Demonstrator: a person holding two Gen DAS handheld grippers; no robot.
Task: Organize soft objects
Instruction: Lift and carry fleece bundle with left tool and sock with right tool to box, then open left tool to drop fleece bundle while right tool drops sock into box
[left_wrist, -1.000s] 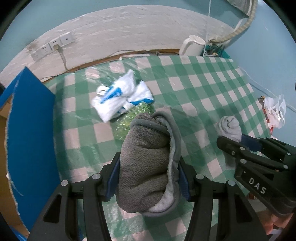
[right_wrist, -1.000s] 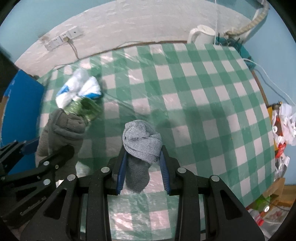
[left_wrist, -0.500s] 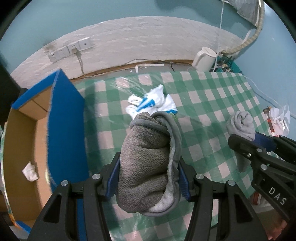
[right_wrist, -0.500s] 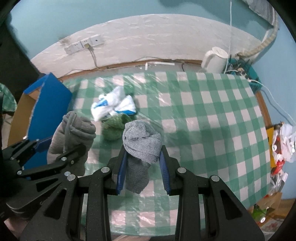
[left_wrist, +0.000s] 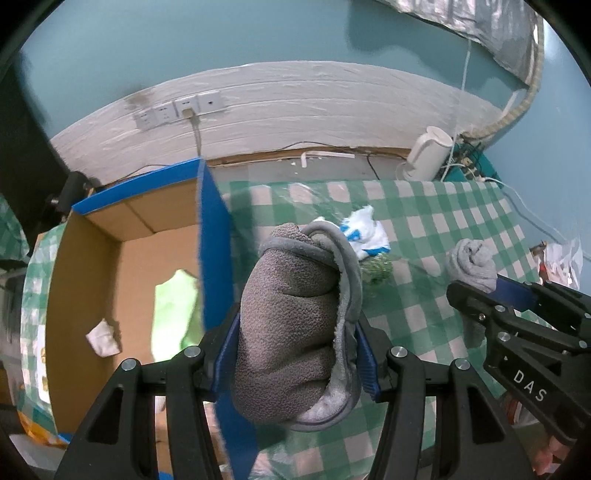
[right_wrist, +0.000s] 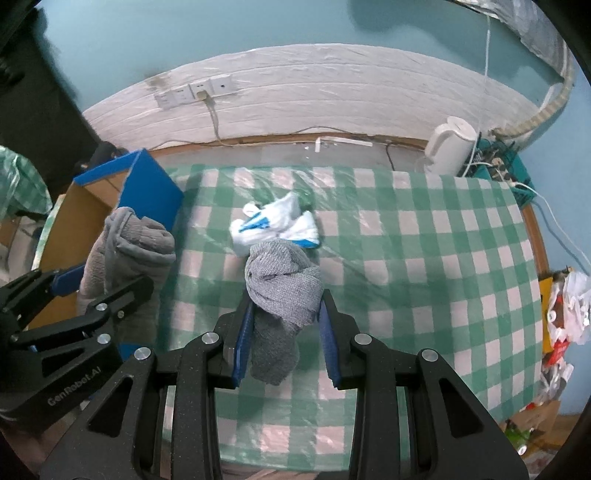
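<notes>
Left gripper (left_wrist: 295, 347): clenched on fleece roll (left_wrist: 295, 325), newly swung beside box (left_wrist: 110, 295) at 9 o'clock; drop-in likely next. Right gripper (right_wrist: 284, 332): grasping sock (right_wrist: 282, 288), trailing.

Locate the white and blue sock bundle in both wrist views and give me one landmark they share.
Left wrist: the white and blue sock bundle lies on the checked cloth right of centre, just behind the top of the grey fleece roll.
Right wrist: the bundle lies at centre, just beyond the grey knit sock.
Shared landmark: the white kettle at the table's far right.
</notes>
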